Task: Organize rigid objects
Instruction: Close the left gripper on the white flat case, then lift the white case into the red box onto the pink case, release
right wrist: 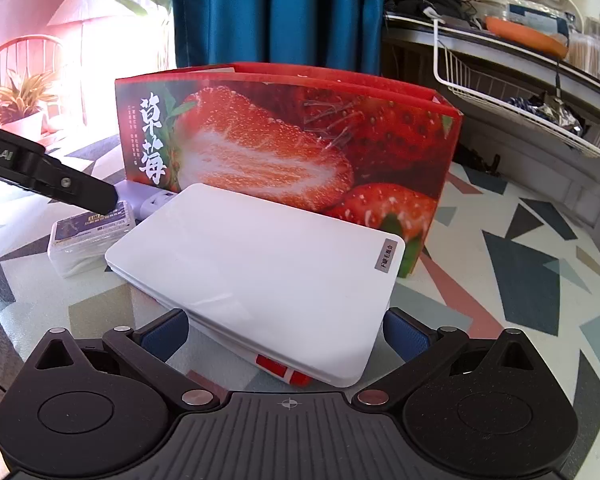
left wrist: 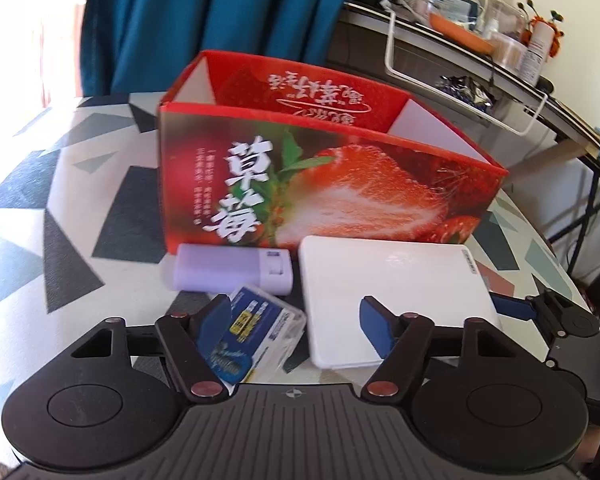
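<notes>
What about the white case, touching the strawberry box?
Cannot tell: in both views the white case ends right at the strawberry box, hiding any gap.

Teal curtains (right wrist: pixel 278 12) hang behind the patterned table (right wrist: pixel 532 264); a lamp (right wrist: pixel 82 8) glows left.

Strawberry box (left wrist: pixel 324 184) on table (left wrist: pixel 60 208), power bank (left wrist: pixel 228 268) and flat case (left wrist: pixel 392 292) before it, card box (left wrist: pixel 256 332) nearest.
</notes>
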Available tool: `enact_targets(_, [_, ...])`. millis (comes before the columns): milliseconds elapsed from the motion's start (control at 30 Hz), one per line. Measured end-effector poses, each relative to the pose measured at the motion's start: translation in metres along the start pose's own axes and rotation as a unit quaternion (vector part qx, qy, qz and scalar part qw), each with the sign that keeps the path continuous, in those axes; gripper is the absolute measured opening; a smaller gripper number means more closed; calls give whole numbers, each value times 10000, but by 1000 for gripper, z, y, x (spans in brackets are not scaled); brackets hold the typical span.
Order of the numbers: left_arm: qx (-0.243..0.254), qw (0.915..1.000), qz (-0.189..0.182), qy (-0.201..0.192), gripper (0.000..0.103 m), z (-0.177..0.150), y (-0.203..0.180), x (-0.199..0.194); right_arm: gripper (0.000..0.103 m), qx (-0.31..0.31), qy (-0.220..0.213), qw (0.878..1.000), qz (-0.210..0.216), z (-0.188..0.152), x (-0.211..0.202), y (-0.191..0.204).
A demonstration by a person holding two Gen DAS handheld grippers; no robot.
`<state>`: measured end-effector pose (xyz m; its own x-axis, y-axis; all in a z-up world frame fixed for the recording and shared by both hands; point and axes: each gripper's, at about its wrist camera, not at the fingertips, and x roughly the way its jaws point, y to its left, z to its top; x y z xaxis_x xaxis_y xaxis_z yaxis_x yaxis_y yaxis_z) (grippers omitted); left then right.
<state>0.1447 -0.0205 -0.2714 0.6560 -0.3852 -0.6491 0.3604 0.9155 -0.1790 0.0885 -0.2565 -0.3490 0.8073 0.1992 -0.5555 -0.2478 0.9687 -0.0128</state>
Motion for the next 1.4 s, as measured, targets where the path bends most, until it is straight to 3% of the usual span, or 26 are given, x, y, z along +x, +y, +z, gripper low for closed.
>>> enact_targets(133, [170,9998,-101,98,71,9,-9,12,103,-20,-40,10000,53,1,2,-1])
enact_targets(400, [107,9983,-298,493,55,22,-14,48,103,-34,-95,9999,131,1,3,-3])
enact_targets(500, [-109,9975,-350,598,55,22,-8,57,103,-23,-112,9998,165,1,3,-4])
enact_targets(633, [-43,9968,-426,679,55,24,-12,62,103,3,-131,9997,204,1,2,-5])
enact_targets(767, [10,9964,-402,750,61,26,-17,66,103,67,-170,9995,244,1,3,-7])
enact_targets(1100, [-100,9965,-391,728,63,23,-18,59,103,80,-254,9993,279,1,0,-7])
enact_targets(1400, [508,9983,-36,300,63,22,-39,35,102,15,-348,9990,269,4,-5,-3])
